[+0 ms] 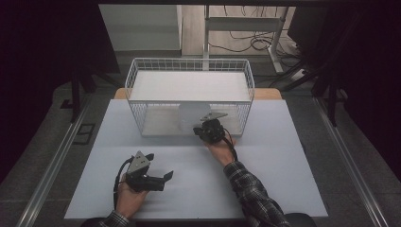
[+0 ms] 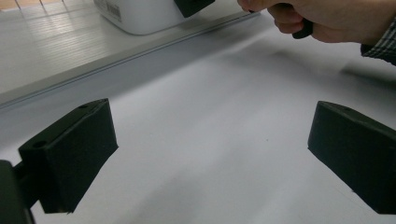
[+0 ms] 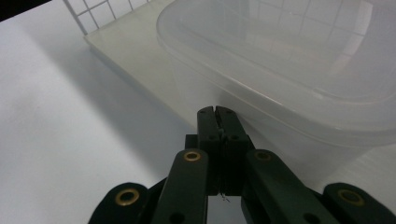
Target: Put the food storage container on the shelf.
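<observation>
A translucent white plastic container (image 1: 191, 118) stands at the front of a white wire basket (image 1: 189, 61), on its lower board. In the right gripper view the container (image 3: 289, 60) looms close, and my right gripper (image 3: 218, 112) is shut with nothing between its jaws, its tips just below the container's rim against the near wall. From above, my right gripper (image 1: 202, 130) is at the container's right front. My left gripper (image 1: 160, 165) lies low over the table at the near left. Its jaws (image 2: 212, 149) stand wide open over bare table.
The pale table top (image 1: 265, 179) extends around both hands. The basket's wire wall (image 3: 93, 14) and lower board (image 3: 126, 42) border the container. The hand (image 2: 327, 18) holding the right gripper is visible in the left gripper view. Beyond the table are desk legs and cables.
</observation>
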`<state>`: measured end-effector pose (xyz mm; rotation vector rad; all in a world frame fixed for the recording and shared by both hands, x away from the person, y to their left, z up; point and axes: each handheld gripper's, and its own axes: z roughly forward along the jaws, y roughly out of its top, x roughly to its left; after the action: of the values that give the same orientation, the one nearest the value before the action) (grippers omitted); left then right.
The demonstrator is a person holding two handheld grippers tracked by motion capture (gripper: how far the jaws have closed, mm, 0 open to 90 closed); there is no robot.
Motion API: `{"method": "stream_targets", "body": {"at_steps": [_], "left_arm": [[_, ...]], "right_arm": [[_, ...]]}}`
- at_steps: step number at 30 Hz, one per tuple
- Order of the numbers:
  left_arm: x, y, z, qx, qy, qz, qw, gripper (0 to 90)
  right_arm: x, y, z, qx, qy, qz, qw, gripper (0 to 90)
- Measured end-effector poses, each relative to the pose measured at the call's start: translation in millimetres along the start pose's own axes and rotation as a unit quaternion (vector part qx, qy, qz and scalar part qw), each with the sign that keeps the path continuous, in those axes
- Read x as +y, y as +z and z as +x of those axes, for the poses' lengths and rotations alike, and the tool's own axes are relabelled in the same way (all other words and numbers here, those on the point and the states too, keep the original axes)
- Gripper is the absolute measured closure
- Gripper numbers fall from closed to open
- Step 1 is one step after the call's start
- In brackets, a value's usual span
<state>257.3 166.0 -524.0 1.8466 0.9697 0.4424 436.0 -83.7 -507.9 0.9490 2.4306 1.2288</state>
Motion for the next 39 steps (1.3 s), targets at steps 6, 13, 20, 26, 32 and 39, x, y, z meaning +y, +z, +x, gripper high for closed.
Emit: {"method": "stream_targets", "body": {"at_steps": [6,13,20,26,32,39], "left_arm": [[0.0,0.0,0.3,-0.001,-0.002,-0.001,1.0000,0.6],[0.1,-0.4,0.6,-0.002,-0.004,-0.002,1.0000,0.6],[0.2,-0.3,1.0,-0.005,-0.008,-0.001,1.0000,0.9],[0.1,0.3,1.0,-0.005,-0.011,0.000,0.9999,2.7],[-0.1,1.0,0.5,-0.004,-0.009,0.002,0.9999,3.1],[-0.1,1.5,0.6,-0.005,-0.008,0.000,1.0000,2.9]], "right_arm": [[0.0,4.1,-5.7,-0.005,0.010,0.000,0.9999,89.0],[1.0,-0.1,-3.0,0.001,0.003,-0.003,1.0000,86.3],[-1.4,-12.3,5.8,0.005,-0.004,-0.007,1.0000,72.0],[-1.9,-24.0,11.2,0.006,-0.006,-0.010,0.9999,61.4],[-3.6,-35.7,16.6,0.009,-0.016,-0.011,0.9998,50.4],[-6.9,-45.6,23.1,0.014,-0.020,-0.009,0.9996,42.6]]}}
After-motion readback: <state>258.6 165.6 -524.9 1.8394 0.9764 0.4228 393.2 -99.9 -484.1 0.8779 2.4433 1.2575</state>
